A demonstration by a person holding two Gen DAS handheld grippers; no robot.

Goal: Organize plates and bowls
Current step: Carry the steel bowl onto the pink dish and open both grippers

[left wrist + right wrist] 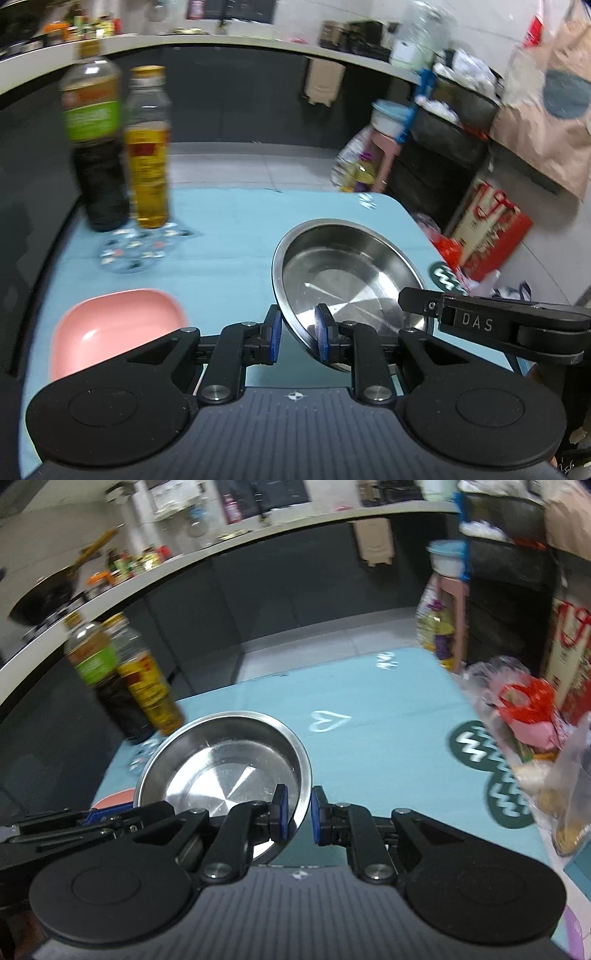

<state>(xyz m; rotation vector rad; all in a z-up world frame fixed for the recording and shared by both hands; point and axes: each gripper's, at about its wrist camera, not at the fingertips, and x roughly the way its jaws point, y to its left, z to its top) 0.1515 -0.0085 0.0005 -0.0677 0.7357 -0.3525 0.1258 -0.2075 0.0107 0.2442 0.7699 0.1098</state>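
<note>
A shiny steel bowl (343, 273) is tilted and held off the light blue table (229, 236). My left gripper (299, 332) straddles its left rim, one blue pad outside and one inside. My right gripper (298, 814) straddles its right rim (301, 775) the same way, and its black arm shows in the left wrist view (491, 325). A pink square plate (114, 325) lies on the table to the left of the bowl; only a sliver of it shows in the right wrist view (112, 798).
Two bottles, one dark with a green label (96, 147) and one of yellow oil (149, 147), stand at the table's far left by a patterned glass coaster (136, 251). Plastic bags (528, 716) and a green mat (484, 760) crowd the right edge.
</note>
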